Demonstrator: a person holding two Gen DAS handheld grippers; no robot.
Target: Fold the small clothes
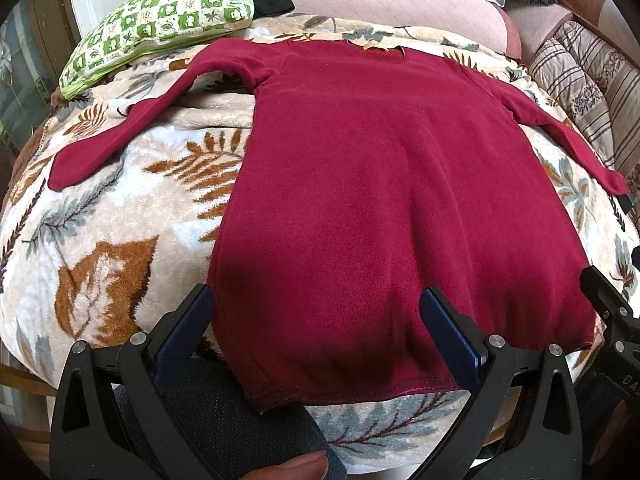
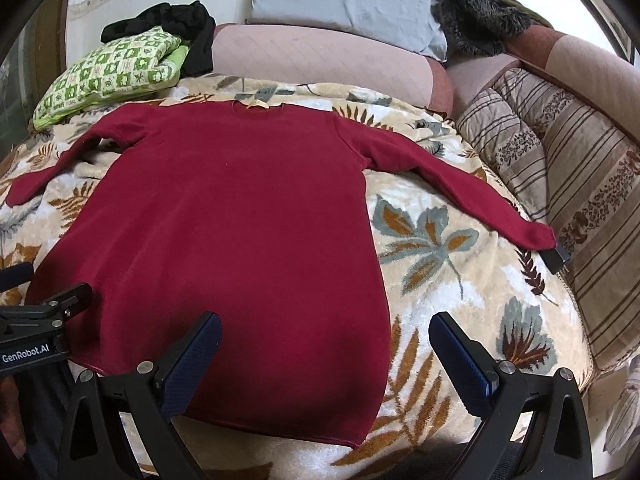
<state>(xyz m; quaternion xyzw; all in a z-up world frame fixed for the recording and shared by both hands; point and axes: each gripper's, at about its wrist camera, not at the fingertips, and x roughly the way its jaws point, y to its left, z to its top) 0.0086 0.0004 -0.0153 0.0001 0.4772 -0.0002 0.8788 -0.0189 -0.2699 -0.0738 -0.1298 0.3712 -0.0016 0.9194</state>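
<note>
- Our maroon long-sleeve top (image 1: 384, 184) lies flat, sleeves out, on the leaf-print blanket (image 1: 120, 232).
- Left gripper (image 1: 316, 300) and right gripper (image 2: 326, 328) are both spread wide at the top's hem, holding nothing.
- Green checked pillow (image 2: 116, 72) sits beyond the top's collar.

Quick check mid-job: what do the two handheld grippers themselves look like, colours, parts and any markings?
Both match: the left gripper and right gripper have black plastic triangular finger frames with cut-outs, round silver pivot bolts, and dark blue textured pads. The right wrist view shows the left unit's black body printed "GenRobot.AI" in white. No cables or sleeves are visible; a fingertip shows at the left view's bottom edge.
</note>
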